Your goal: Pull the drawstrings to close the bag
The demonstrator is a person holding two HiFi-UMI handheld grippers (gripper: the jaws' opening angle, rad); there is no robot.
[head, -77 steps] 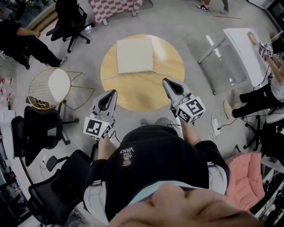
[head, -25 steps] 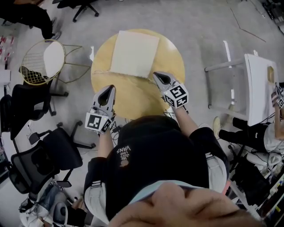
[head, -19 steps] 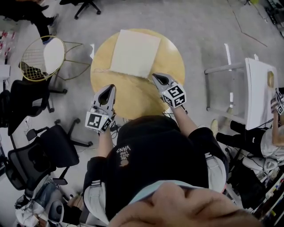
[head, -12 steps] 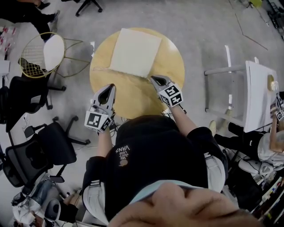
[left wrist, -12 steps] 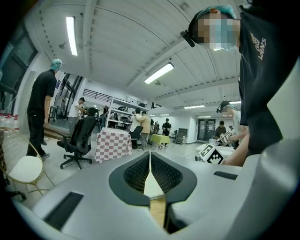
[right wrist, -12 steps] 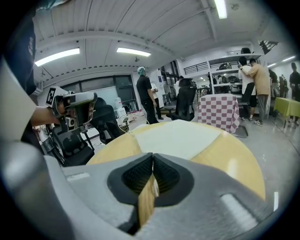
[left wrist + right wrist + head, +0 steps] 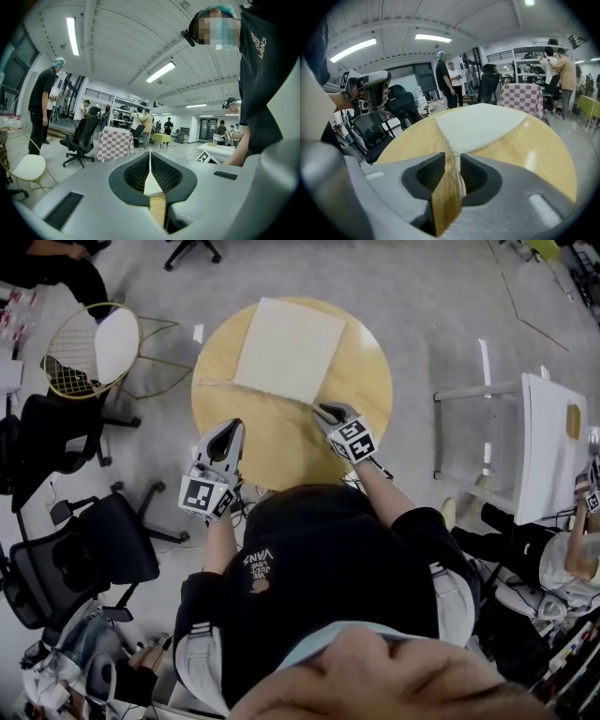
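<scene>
While the fingers of the right gripper [image 7: 323,412] are opening around the white drawstring cord [image 7: 461,183], the flat cream square cloth bag [image 7: 286,348] lies at their twelve o'clock; the left gripper [image 7: 230,430], clenched empty, hangs farther off.

The bag [image 7: 286,348] is a plain cream cloth square lying flat on the round wooden table [image 7: 366,381], turned a little so its corners point off-axis. It sits on the far half of the tabletop, with its far corner near the rim. Its cloth is smooth and unbunched, and the near edge is straight. A thin pale drawstring [image 7: 214,383] trails from the near left corner across bare wood towards the table's left edge. At the near right corner a second white drawstring [image 7: 458,172] runs off the bag into the gap between the jaws of the right hand-held gripper [image 7: 321,411], which are opening.
</scene>
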